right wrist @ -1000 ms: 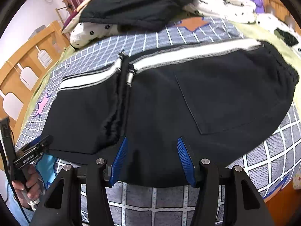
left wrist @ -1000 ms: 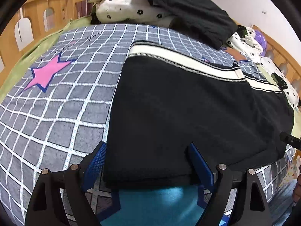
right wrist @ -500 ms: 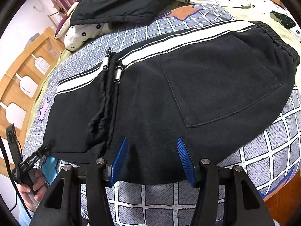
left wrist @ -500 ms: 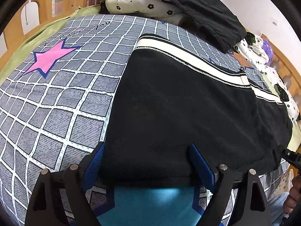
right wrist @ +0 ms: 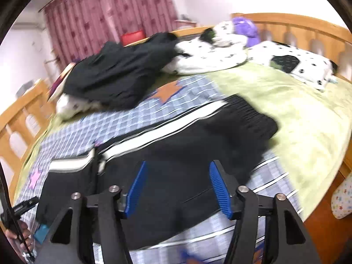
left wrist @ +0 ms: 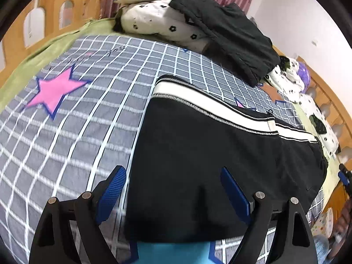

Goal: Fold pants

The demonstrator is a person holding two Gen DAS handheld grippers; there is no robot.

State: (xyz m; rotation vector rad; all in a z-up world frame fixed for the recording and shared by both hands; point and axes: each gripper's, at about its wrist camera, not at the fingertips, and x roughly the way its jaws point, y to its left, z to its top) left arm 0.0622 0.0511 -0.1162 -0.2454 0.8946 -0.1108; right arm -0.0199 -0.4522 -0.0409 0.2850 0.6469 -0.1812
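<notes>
— Where are the pants (left wrist: 209, 154) now?
— Flat on the bed (left wrist: 83, 132), as before.
— And the claws?
— Left claw (left wrist: 173, 189) and right claw (right wrist: 178, 187) both spread, gripping nothing. The right has pulled up and back; its view is blurred.

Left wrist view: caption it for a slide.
Open left gripper at the near edge of black white-striped pants spread on a grey checked bedsheet.
</notes>
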